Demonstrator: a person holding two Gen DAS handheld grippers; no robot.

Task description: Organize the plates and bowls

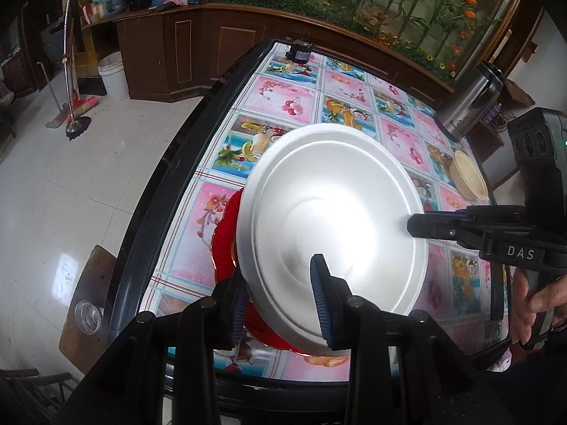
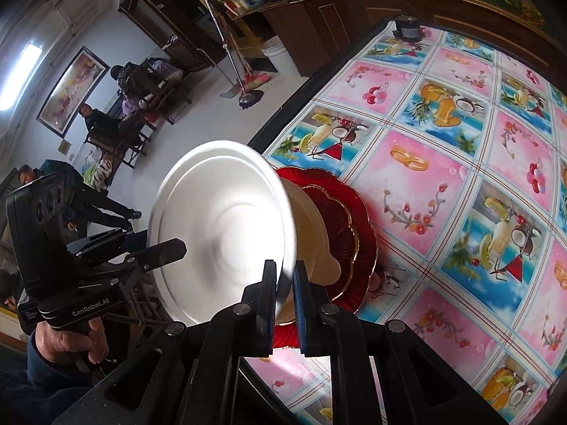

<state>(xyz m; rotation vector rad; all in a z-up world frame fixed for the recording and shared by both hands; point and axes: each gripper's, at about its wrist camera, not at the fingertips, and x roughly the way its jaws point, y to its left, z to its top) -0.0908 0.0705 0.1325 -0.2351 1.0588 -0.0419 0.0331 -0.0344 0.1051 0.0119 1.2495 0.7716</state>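
Left wrist view: the left gripper (image 1: pixel 283 304) has its ribbed blue pads (image 1: pixel 320 301) clamped on the near rim of a white foam plate (image 1: pixel 329 219), one finger above and one below the edge. The plate is round, matte, with stepped concentric rings, and it is held tilted. Under it and to the tool's left shows the scalloped edge of a red glass plate (image 1: pixel 225 241) resting on the table (image 1: pixel 354 92), whose glossy oilcloth is printed in pink and blue squares of fruit and flowers. To the right, the right gripper (image 1: pixel 413 225) bites the plate's far-right rim; its black body reads "DAS", and a hand (image 1: pixel 538 297) grips its handle. Beyond it sit a shallow cream bowl (image 1: pixel 467 177) and a brushed-steel flask (image 1: pixel 467 106) with small unreadable lettering.

Right wrist view: the right gripper (image 2: pixel 283 294) is closed tight on the thin edge of the same white foam plate (image 2: pixel 219 226), seen nearly edge-on just ahead of the fingers. Directly behind the plate a cream bowl (image 2: pixel 312 237) sits in the red plate (image 2: pixel 354 233), which has fluted glass and a gold-trimmed wavy rim. To the left, the left gripper (image 2: pixel 177 248) holds the plate's opposite rim; its black housing is marked "GenRobot.AI", with a hand (image 2: pixel 71 343) beneath.
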